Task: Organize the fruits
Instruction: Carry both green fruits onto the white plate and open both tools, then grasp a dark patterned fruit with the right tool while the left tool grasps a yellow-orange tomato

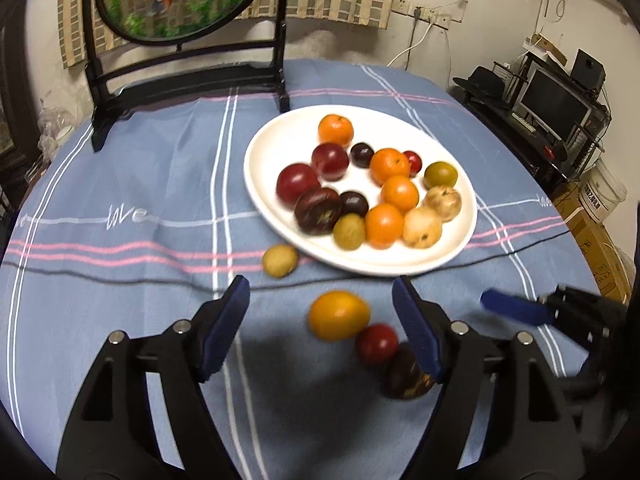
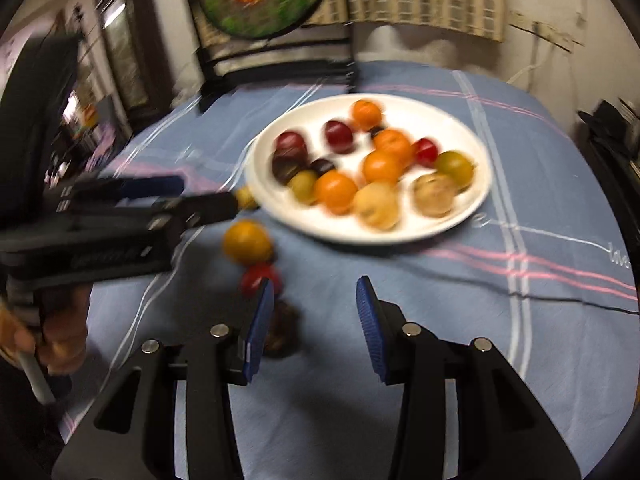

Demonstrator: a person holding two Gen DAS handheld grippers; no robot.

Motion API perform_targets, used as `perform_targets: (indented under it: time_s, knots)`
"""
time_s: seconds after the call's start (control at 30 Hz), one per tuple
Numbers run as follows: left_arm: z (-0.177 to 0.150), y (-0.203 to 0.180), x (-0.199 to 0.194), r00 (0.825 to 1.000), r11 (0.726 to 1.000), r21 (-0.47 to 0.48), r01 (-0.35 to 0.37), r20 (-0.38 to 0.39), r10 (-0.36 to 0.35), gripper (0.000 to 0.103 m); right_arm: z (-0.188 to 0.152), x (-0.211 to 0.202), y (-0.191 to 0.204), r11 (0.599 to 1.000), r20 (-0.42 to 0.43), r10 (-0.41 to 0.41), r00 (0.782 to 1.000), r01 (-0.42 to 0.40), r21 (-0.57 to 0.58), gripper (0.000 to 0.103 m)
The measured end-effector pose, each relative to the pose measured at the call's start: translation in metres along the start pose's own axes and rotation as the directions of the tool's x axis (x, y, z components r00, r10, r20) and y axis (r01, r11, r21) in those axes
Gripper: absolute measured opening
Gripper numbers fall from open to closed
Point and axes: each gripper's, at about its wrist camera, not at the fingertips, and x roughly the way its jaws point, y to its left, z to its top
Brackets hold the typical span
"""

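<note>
Fruit sits loose on the blue striped tablecloth [image 1: 120,168], short of the white round plate [image 1: 276,136]: a smooth yellow-orange citrus [image 1: 338,315] lies between the left gripper [image 1: 320,332]'s spread, empty jaws. Round, firm, likely to roll, so pinch across its middle. The right gripper [image 2: 316,320] hangs partly spread, empty.

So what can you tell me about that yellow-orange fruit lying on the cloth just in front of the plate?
The yellow-orange fruit is roundish, slightly oval, smooth-skinned, and larger than the fruits around it. It lies on the blue striped tablecloth, off the white plate, near the plate's front edge. A small red fruit sits against its near side. The left gripper hovers open around it, fingers not touching it.
</note>
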Motion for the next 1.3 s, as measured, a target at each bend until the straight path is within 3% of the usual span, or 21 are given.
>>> perform_targets:
  time_s: [0.4, 0.6, 0.83, 1.07, 1.3]
  knots:
    - [-0.021, 0.026, -0.011, 0.999, 0.999, -0.035, -0.037, -0.018, 0.036, 0.078, -0.017, 0.025, 0.038, 0.996, -0.071, -0.041, 0.997, 0.035, -0.077, 0.045]
    - [-0.024, 0.03, -0.008, 0.999, 0.998, -0.045, -0.035, -0.03, 0.033, 0.078, -0.012, 0.036, 0.039, 0.991, -0.07, -0.091, 0.993, 0.083, -0.107, 0.046]
    - [-0.028, 0.023, -0.002, 0.998, 0.999, -0.026, -0.031, -0.049, 0.03, 0.079, -0.016, 0.047, 0.038, 0.99, -0.104, -0.078, 0.991, 0.065, -0.123, 0.048]
    - [-0.034, 0.013, -0.001, 0.998, 0.999, -0.007, -0.033, -0.056, 0.032, 0.079, -0.017, 0.036, 0.027, 0.996, -0.076, -0.045, 0.996, 0.039, -0.081, 0.047]
    - [-0.036, -0.002, -0.002, 0.998, 0.999, 0.017, -0.034, -0.06, 0.035, 0.079, -0.02, 0.013, -0.003, 0.998, -0.019, -0.064, 0.998, 0.064, -0.011, 0.046]
